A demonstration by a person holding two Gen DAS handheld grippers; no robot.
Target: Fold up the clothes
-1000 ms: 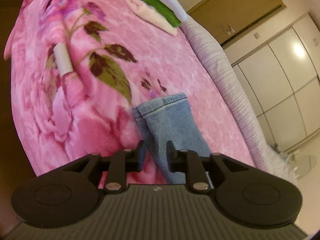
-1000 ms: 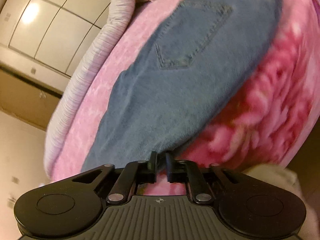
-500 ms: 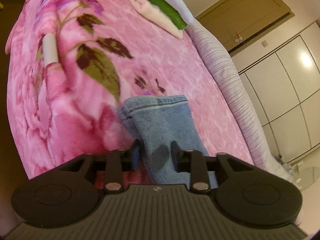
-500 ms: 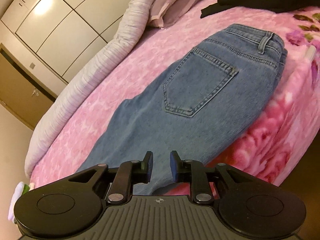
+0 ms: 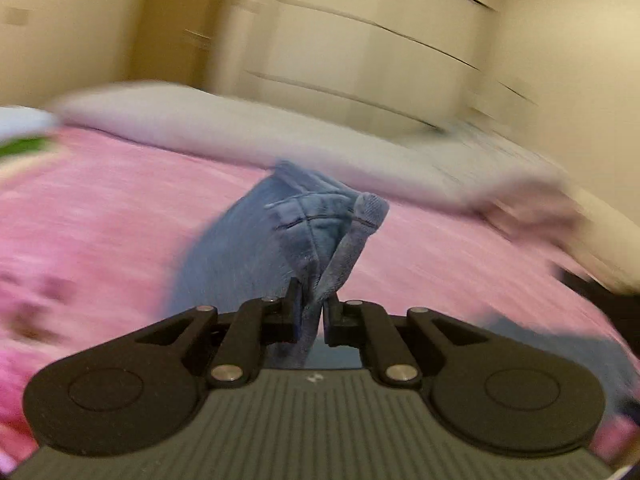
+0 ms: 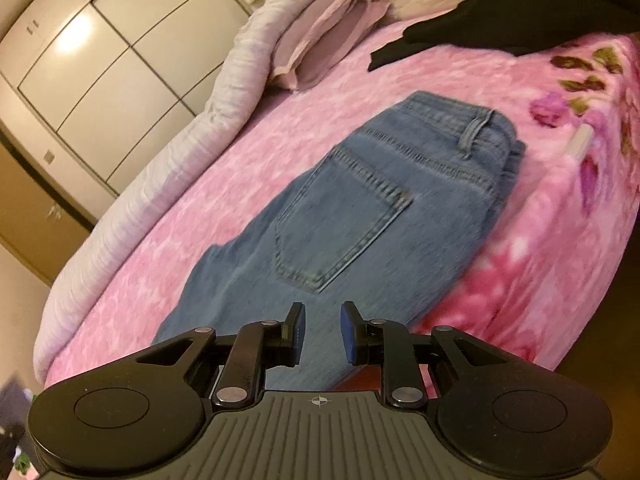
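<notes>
1. The pair of light blue denim jeans (image 6: 360, 208) lies on a pink fleece blanket with a floral print (image 6: 540, 248) that covers the bed, back pocket up, waistband towards the far end.
2. The left gripper (image 5: 311, 312) has its jaws closing on the bunched hem end of a jeans leg (image 5: 320, 220); the denim is pinched between the pads and stands up from them above the blanket.
3. The left wrist view is heavily blurred, so finer detail of the fold cannot be told.
4. The right gripper (image 6: 322, 332) hovers over the thigh part of the jeans with its jaws parted and nothing between the pads.
5. A rolled pale lilac quilt (image 6: 168, 184) runs along the far edge of the bed, with folded mauve cloth (image 6: 328, 36) beside it.
6. A black garment (image 6: 520, 4) lies at the head end, apart from the jeans.
7. A white wardrobe with panelled doors (image 6: 100, 64) stands behind the bed.
</notes>
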